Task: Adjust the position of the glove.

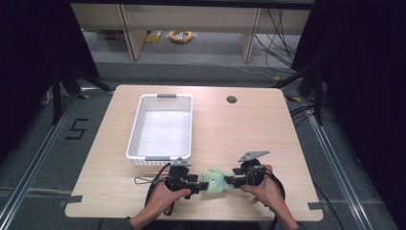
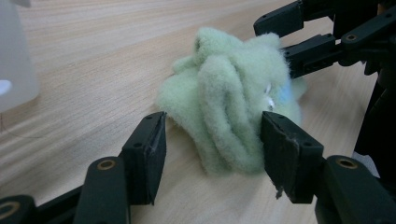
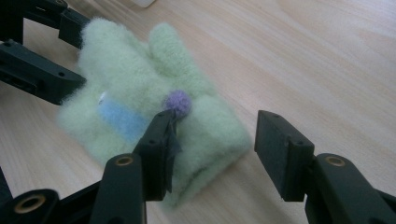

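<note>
A fuzzy pale-green cloth item (image 1: 214, 181) with a blue patch and a small purple pompom (image 3: 178, 101) lies crumpled on the wooden table (image 1: 244, 134) near its front edge. My left gripper (image 1: 198, 182) comes at it from the left. In the left gripper view the jaws (image 2: 215, 133) stand open around one end of the green item (image 2: 229, 98). One pad is beside the fluff and the other is apart from it. My right gripper (image 1: 229, 181) faces it from the right, open (image 3: 217, 128). The green item (image 3: 135, 88) lies against its left jaw.
A white perforated basket (image 1: 135, 129), empty, stands on the table behind my left hand. A round cable hole (image 1: 231, 99) is at the table's back right. Black curtains and floor rails flank the table.
</note>
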The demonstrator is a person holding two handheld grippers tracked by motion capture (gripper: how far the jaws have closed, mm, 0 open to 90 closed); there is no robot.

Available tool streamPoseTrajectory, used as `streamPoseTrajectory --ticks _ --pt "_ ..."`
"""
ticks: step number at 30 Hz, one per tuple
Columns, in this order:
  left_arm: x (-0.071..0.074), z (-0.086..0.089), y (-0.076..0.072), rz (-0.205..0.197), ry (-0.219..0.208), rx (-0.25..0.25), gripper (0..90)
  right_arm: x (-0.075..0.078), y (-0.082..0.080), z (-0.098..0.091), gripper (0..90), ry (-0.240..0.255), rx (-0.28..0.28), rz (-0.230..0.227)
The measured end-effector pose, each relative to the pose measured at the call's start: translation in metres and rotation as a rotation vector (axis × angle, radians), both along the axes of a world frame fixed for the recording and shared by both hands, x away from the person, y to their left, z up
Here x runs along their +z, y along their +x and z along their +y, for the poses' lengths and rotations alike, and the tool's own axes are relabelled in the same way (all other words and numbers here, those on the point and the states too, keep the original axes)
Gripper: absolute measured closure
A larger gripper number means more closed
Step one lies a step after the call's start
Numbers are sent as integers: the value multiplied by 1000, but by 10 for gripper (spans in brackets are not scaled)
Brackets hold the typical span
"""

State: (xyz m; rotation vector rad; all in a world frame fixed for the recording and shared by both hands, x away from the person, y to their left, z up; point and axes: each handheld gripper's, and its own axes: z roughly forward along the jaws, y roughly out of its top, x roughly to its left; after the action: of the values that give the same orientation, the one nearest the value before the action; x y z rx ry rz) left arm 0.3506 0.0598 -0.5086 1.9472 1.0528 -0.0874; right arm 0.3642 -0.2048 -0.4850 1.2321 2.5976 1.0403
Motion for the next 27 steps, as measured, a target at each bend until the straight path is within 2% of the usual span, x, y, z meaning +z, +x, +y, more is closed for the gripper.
streamPoseTrajectory --ticks 3,4,7,10,12,13,14,15,20,21,24,25,27 --pt "-1 -2 2 7 2 -10 442 -1 1 0 503 3 2 2" --pt "-3 -3 3 13 -12 -23 442 -1 1 0 505 2 4 2" --pt "-4 -5 3 18 -18 -37 487 -4 2 -1 531 13 15 5" --pt "-3 -5 2 14 -8 -35 537 -7 2 0 537 41 7 18" --pt "-5 -6 3 16 -24 -44 561 -8 2 -1 548 55 6 26" --pt "-6 -5 4 25 -35 -65 576 -7 2 -3 551 42 15 37" --pt "-6 -5 4 26 -40 -61 591 -9 2 -2 563 67 9 27" --pt "-6 -5 4 26 -40 -61 603 -9 2 -2 563 67 9 27" --pt "-5 -5 4 9 -42 -78 658 -8 1 -3 645 63 32 55" --pt "-5 -5 4 0 -38 -80 688 -9 1 -2 692 69 59 43" --pt "-3 -6 3 -18 -20 -81 720 -9 0 -2 724 68 75 23" --pt "-3 -7 3 -16 -34 -85 726 -9 -1 -3 732 70 80 23" --pt "-2 -7 4 -19 -25 -84 736 -9 -2 -4 742 77 80 14"
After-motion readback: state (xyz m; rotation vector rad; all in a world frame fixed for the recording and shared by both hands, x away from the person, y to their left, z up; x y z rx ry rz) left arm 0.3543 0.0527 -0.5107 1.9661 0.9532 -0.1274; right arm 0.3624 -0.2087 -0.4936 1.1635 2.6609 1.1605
